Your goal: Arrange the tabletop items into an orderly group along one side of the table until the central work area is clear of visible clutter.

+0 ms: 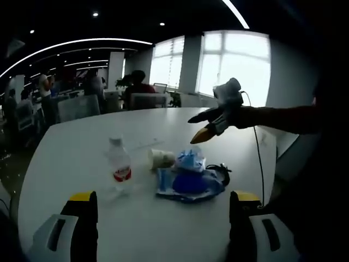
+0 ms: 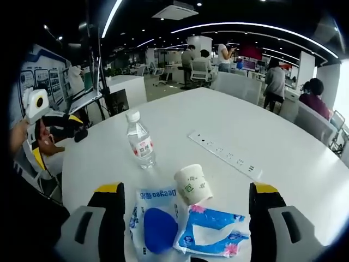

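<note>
On the round white table (image 1: 71, 158) stand a clear water bottle (image 1: 119, 166) with a red label, a paper cup (image 1: 161, 158) on its side, and blue plastic packs (image 1: 188, 183) in a loose heap. My left gripper (image 1: 163, 196) is open, its jaws low over the near edge in front of the heap. My right gripper (image 1: 196, 128) hovers above the heap from the right. In the right gripper view the bottle (image 2: 140, 143), the cup (image 2: 192, 185), a blue wipes pack (image 2: 155, 221) and a tissue pack (image 2: 212, 232) lie between my open right gripper (image 2: 188, 191) jaws. The left gripper (image 2: 76, 126) is at the left.
A white power strip (image 2: 224, 154) lies flat beyond the cup. A black cable (image 1: 221, 172) curls beside the packs. Chairs (image 1: 79, 106) and several people (image 2: 275, 79) ring the table's far side. Bare tabletop (image 2: 262, 120) stretches around the heap.
</note>
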`<state>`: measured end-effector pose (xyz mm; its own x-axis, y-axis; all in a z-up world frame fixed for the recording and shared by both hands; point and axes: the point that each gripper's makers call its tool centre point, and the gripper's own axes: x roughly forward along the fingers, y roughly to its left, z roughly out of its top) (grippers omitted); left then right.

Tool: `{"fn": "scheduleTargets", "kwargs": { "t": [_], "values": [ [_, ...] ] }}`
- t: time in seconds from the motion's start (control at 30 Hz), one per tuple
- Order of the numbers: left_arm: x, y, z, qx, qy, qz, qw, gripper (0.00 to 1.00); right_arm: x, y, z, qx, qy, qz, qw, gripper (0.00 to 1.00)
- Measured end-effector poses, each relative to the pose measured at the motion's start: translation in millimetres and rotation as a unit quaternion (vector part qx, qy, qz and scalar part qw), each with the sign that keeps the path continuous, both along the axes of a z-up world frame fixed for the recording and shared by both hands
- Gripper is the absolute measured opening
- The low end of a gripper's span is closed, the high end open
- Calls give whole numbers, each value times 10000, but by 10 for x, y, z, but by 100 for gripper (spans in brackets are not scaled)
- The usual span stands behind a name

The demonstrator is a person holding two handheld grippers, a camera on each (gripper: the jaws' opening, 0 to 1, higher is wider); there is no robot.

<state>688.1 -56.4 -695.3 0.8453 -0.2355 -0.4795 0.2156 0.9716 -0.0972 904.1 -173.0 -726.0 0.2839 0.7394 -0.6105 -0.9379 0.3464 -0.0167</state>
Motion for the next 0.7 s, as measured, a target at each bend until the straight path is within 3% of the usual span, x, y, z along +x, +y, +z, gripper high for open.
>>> {"fn": "scheduleTargets", "kwargs": {
  "t": [0.27, 0.37, 0.5, 0.7],
  "values": [
    [5, 14, 9, -19, -41, -8, 10000, 98, 139, 219, -186, -319, -86, 336, 9989, 84],
    [13, 9, 5, -5, -46, -31, 10000, 97, 202, 270, -372, -489, -49, 426, 9979, 83],
    [38, 2, 22, -55, -69, -33, 10000, 96, 216, 289, -483, -604, 6, 469, 9971, 79],
    [71, -10, 67, -103, -148, -19, 9998, 96, 270, 307, -653, -861, -231, 657, 9938, 77]
  ]
}}
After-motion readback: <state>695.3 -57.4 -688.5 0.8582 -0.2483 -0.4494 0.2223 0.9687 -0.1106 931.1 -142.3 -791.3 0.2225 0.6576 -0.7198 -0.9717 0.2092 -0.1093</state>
